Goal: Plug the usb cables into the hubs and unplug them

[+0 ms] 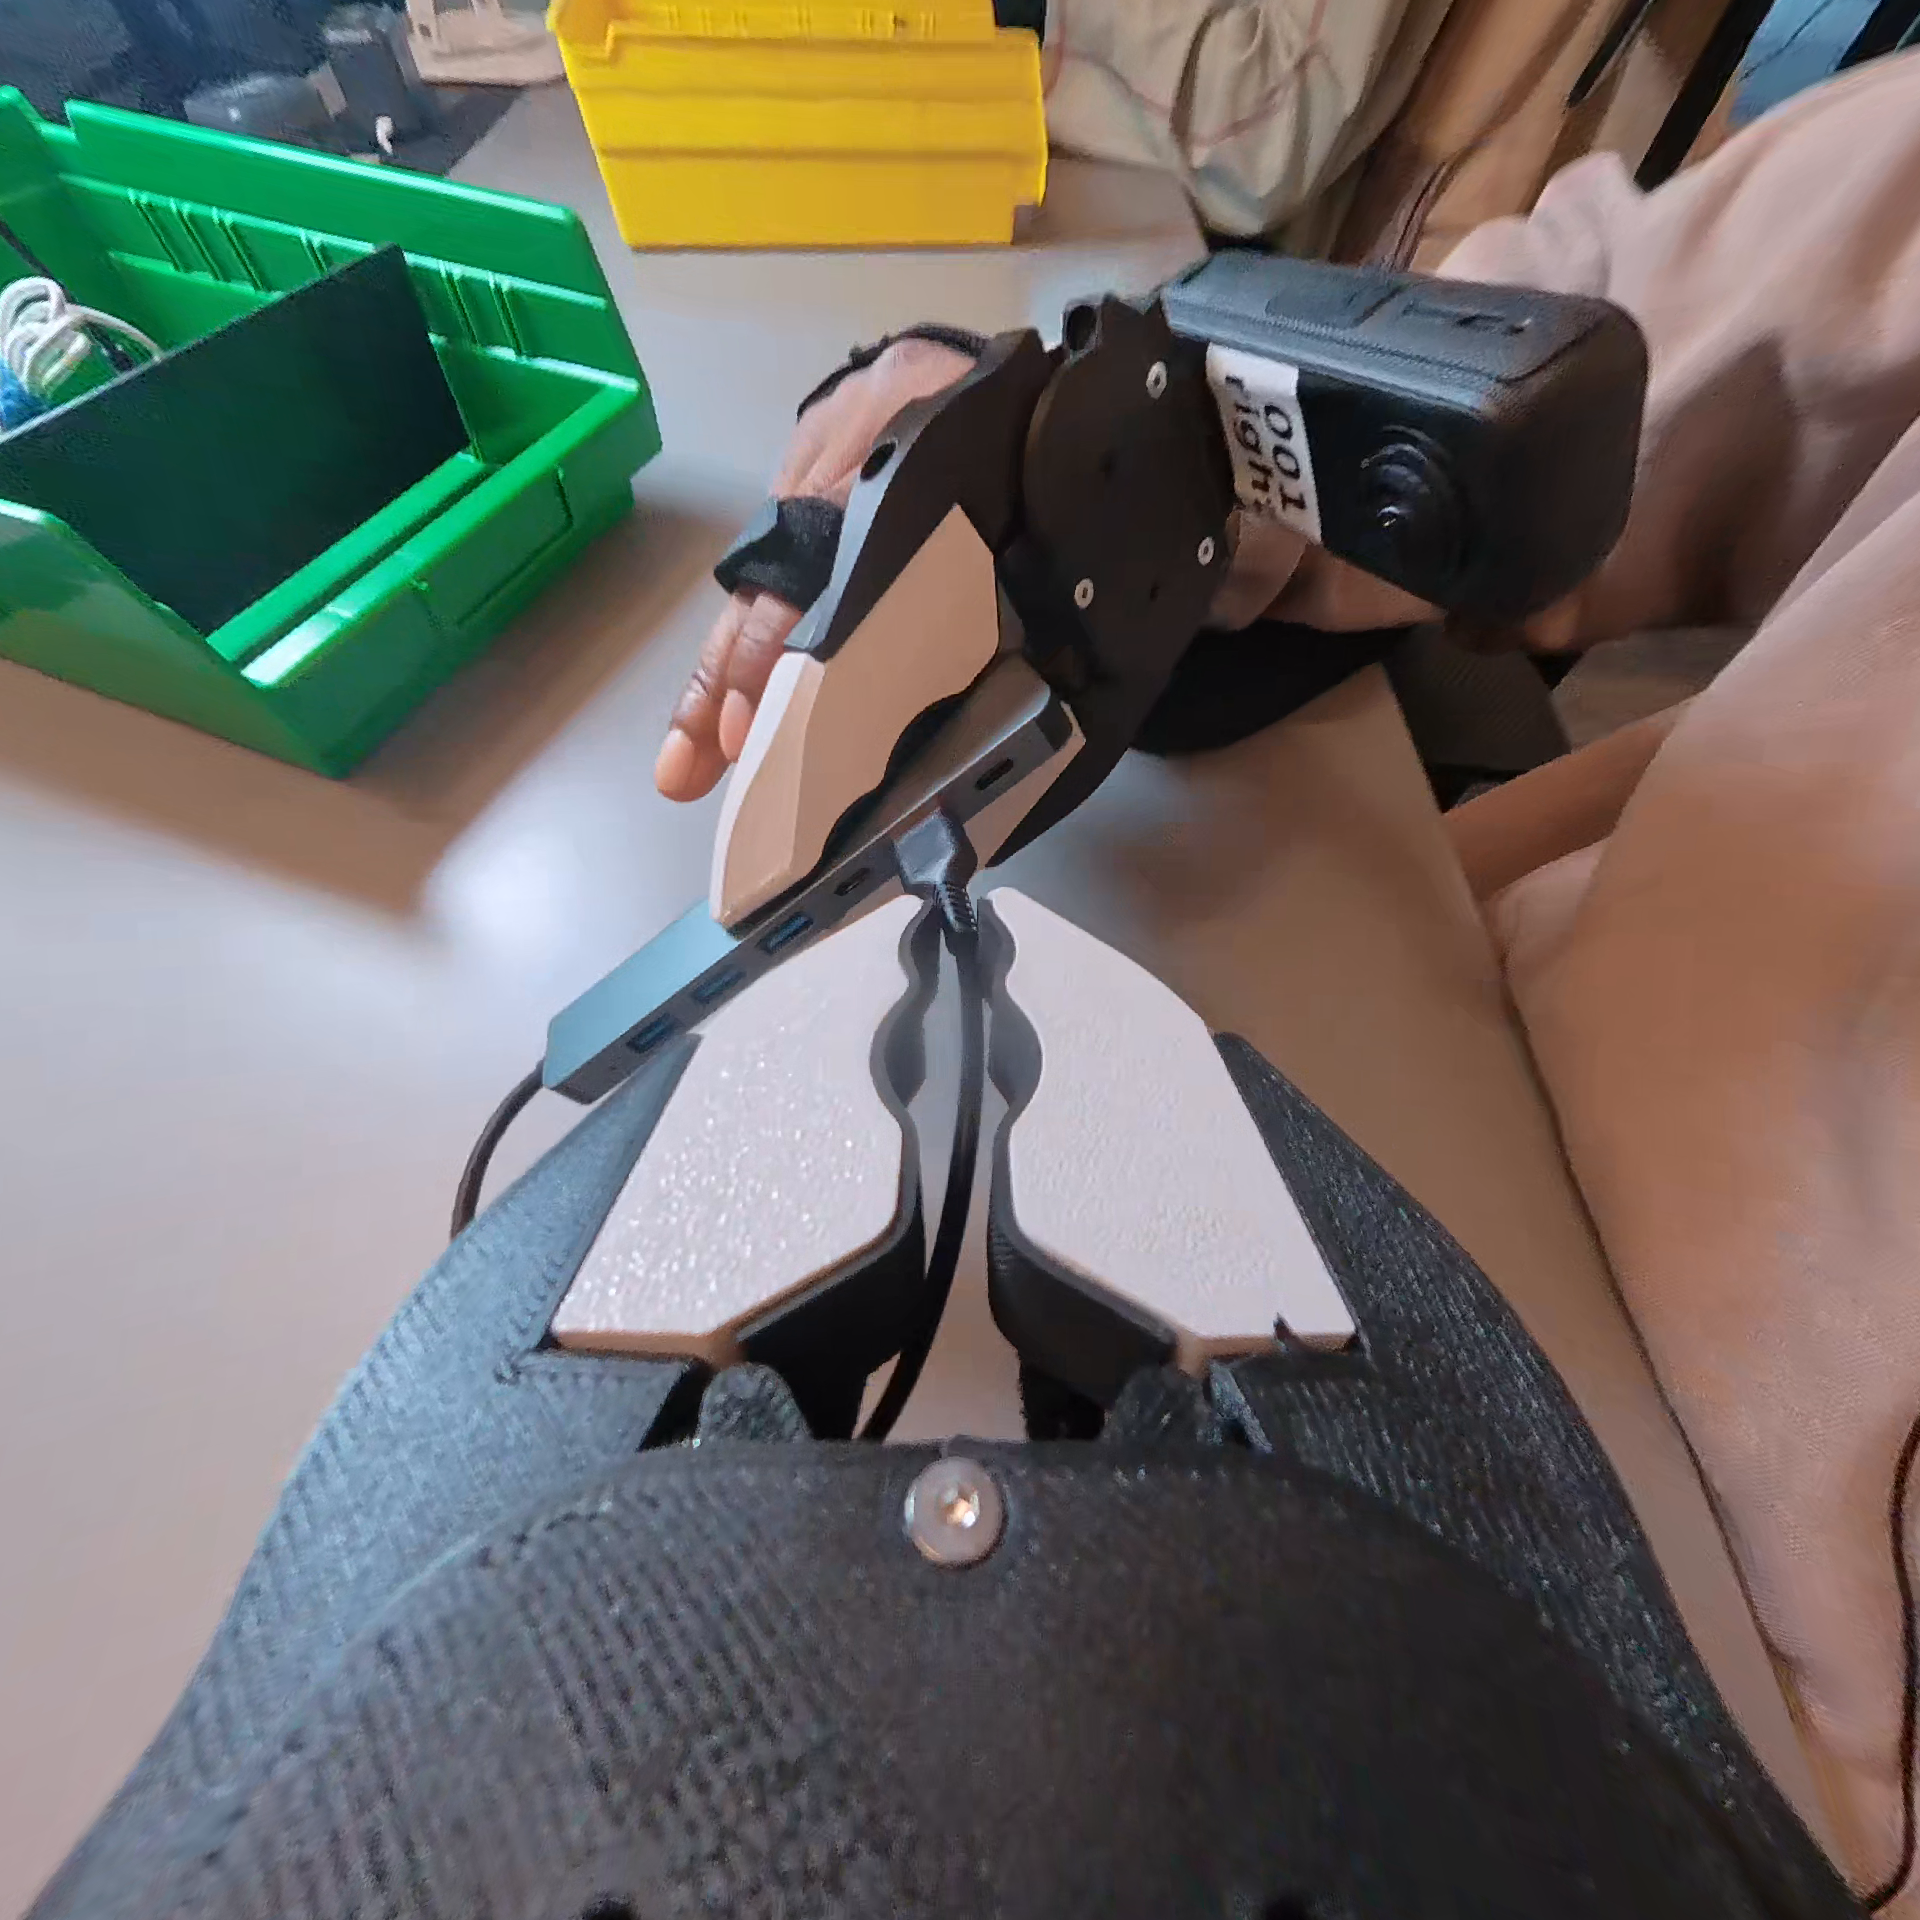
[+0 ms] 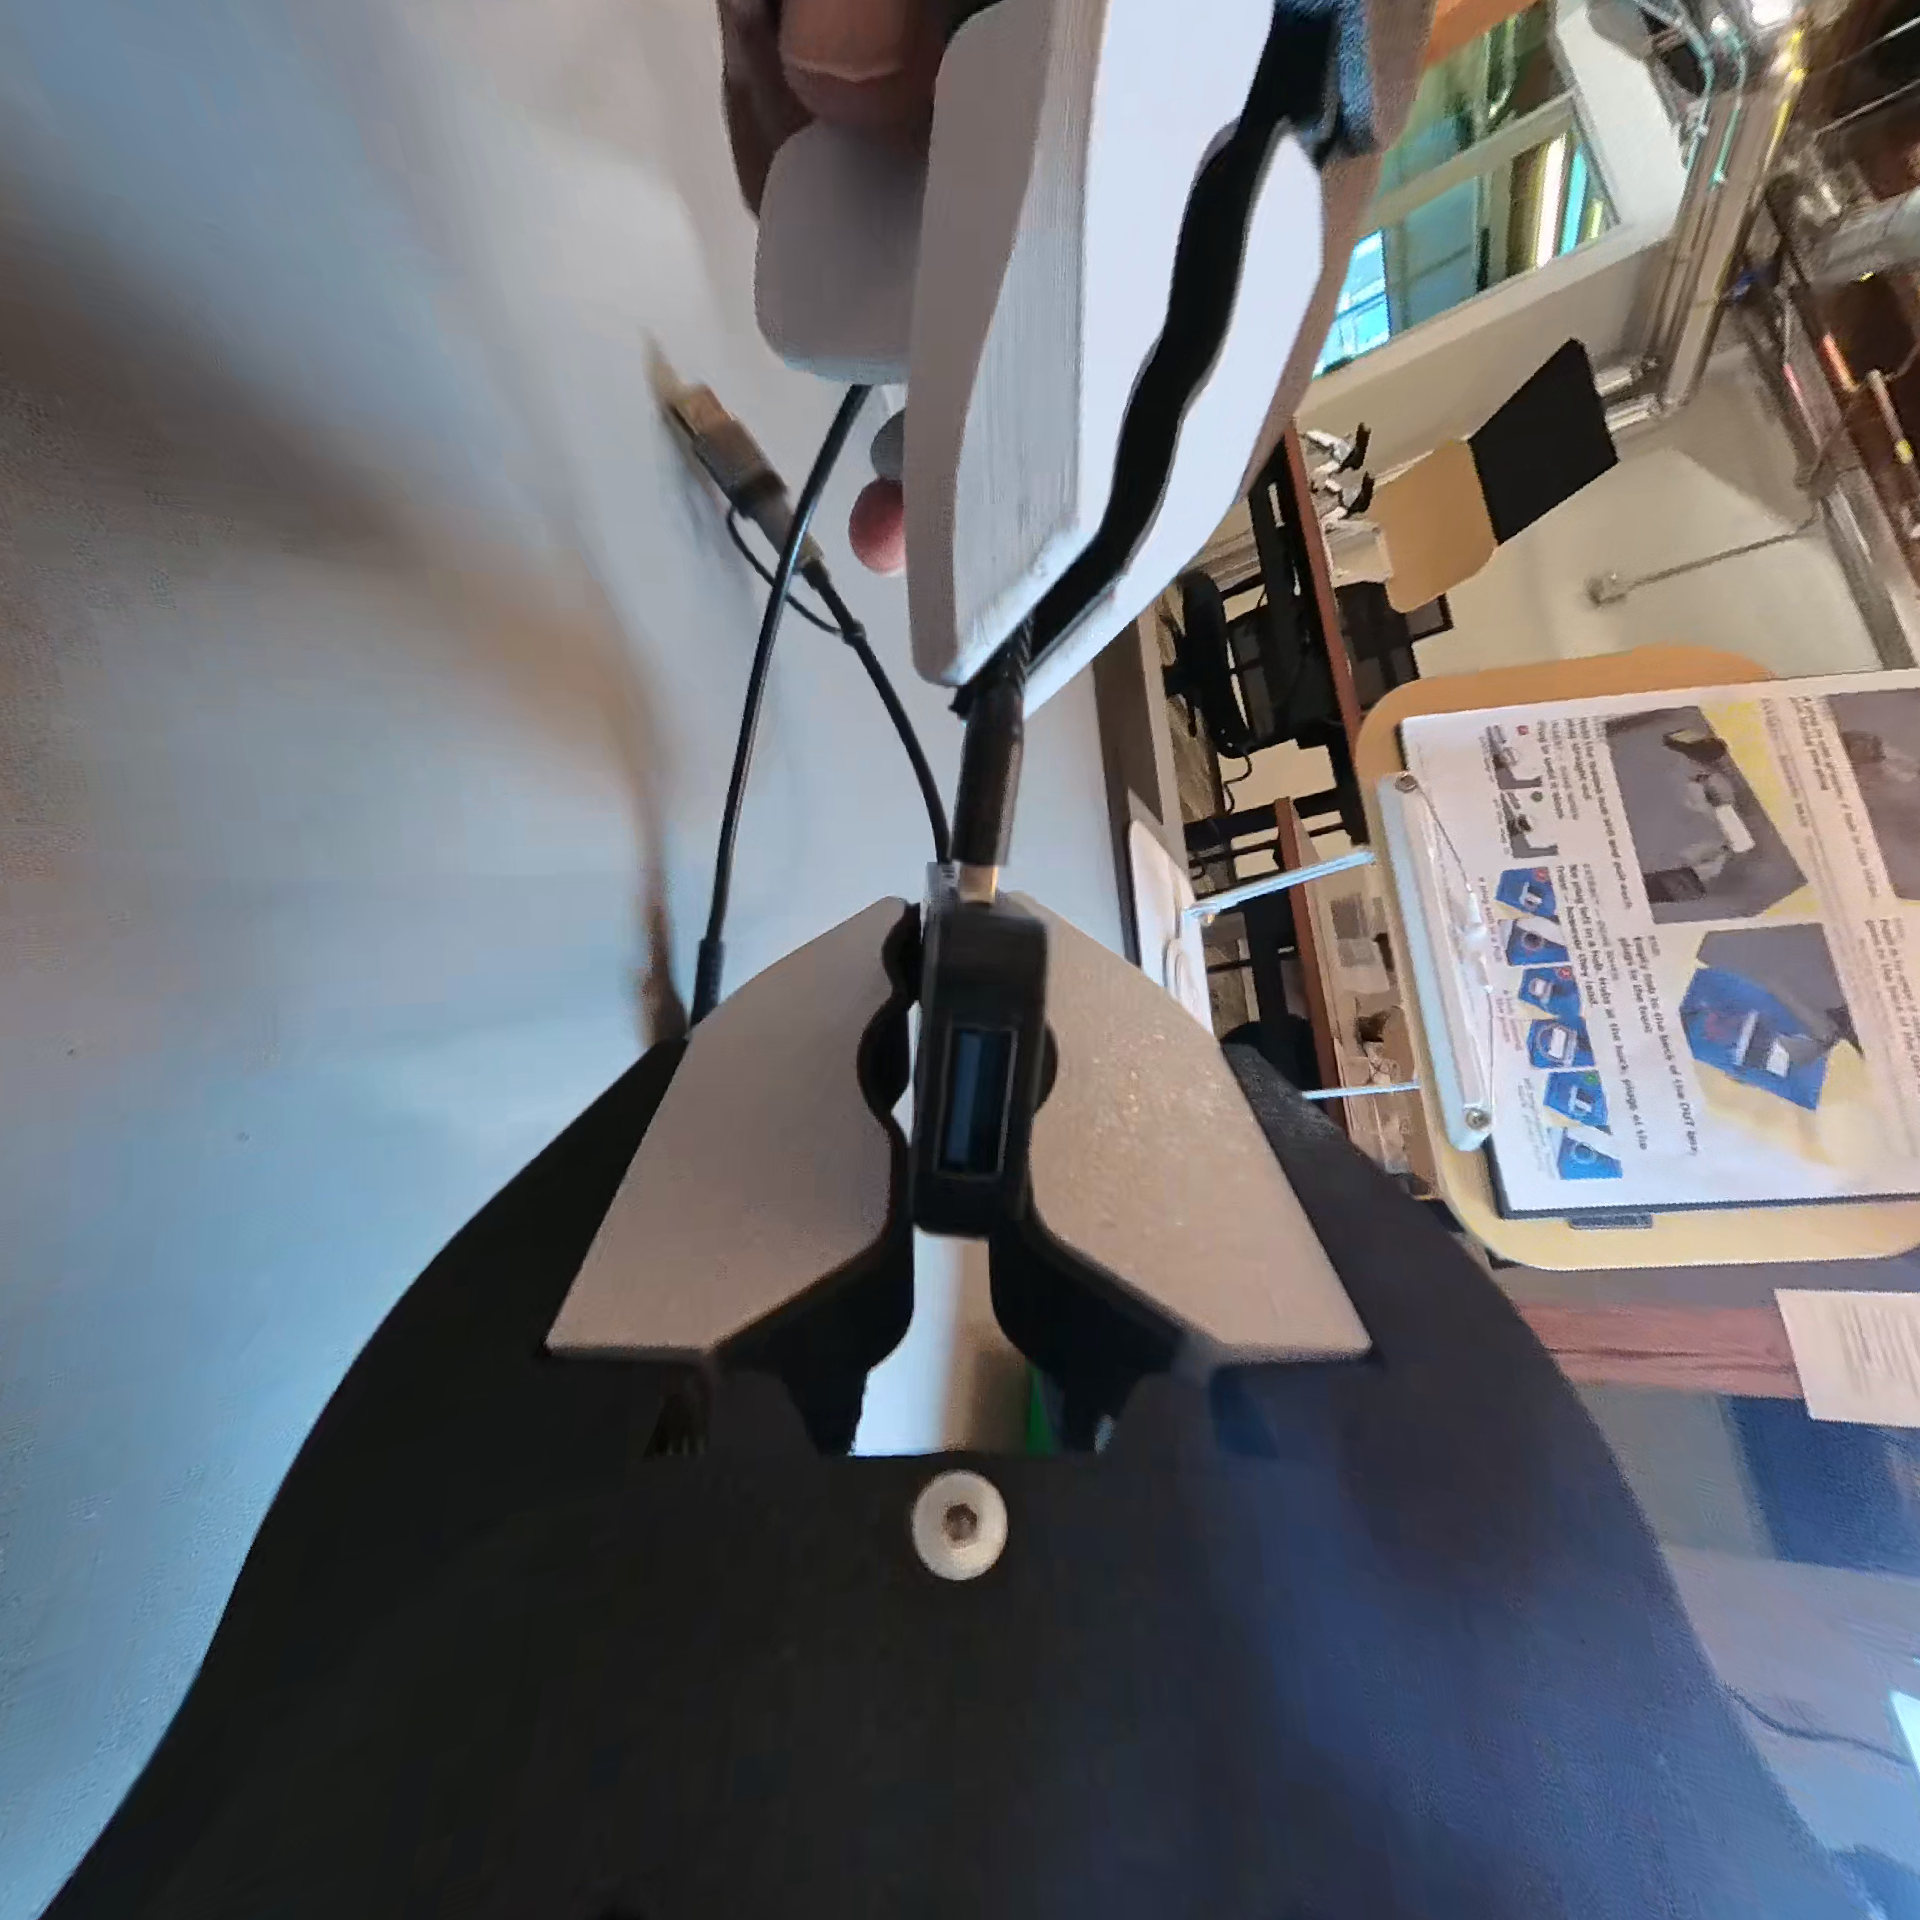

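My right gripper is shut on a slim grey USB hub and holds it tilted above the table. In the right wrist view the hub sits between that gripper's pads, one blue port facing the camera. My left gripper is shut on a black USB cable just behind its plug. The plug sits in a side port of the hub. A short piece of its metal tip shows at the port in the right wrist view. The left gripper comes in from above there.
A green bin with a black divider and white cables stands at the left, a yellow bin behind it. The hub's own lead hangs down. Another plug lies on the table. A printed sheet on a stand is beyond the table edge.
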Available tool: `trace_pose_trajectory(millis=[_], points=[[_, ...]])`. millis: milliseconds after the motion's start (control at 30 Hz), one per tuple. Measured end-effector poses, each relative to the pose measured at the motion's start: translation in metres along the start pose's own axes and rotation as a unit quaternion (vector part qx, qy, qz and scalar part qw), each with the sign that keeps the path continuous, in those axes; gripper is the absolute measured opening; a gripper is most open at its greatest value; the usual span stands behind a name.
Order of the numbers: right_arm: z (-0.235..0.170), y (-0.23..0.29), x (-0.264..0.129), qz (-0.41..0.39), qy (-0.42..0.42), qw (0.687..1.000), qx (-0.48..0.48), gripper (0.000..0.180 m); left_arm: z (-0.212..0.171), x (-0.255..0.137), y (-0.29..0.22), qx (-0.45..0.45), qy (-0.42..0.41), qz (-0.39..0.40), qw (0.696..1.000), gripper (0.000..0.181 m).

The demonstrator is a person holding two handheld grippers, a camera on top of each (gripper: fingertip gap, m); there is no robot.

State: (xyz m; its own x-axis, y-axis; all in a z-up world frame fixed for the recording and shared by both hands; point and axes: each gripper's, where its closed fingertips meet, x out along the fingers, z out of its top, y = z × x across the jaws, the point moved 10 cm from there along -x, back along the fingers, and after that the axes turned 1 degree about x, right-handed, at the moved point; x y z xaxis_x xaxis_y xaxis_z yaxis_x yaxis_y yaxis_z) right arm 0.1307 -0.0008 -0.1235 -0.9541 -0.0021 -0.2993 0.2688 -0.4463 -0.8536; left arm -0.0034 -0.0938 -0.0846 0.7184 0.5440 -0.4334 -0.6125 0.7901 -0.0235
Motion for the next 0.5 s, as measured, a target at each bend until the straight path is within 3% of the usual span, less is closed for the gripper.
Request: trace_pose_trajectory(millis=[33, 367, 500], points=[[-0.0008, 0.0025, 0.0002, -0.001, 0.005, 1.0, -0.007, 0.011, -0.0009, 0.0018, -0.0017, 0.004, 0.01, 0.004, 1.0, 0.007], [0.0011, 0.0045, 0.0017, -0.056, 0.06, 0.996, -0.027, 0.011, 0.0003, 0.0073, -0.0078, 0.028, 0.06, 0.073, 0.995, 0.006], [0.0019, 0.0068, 0.0025, -0.05, 0.062, 0.996, -0.032, 0.011, -0.0017, 0.0056, -0.0061, 0.026, 0.043, 0.059, 0.997, 0.006]])
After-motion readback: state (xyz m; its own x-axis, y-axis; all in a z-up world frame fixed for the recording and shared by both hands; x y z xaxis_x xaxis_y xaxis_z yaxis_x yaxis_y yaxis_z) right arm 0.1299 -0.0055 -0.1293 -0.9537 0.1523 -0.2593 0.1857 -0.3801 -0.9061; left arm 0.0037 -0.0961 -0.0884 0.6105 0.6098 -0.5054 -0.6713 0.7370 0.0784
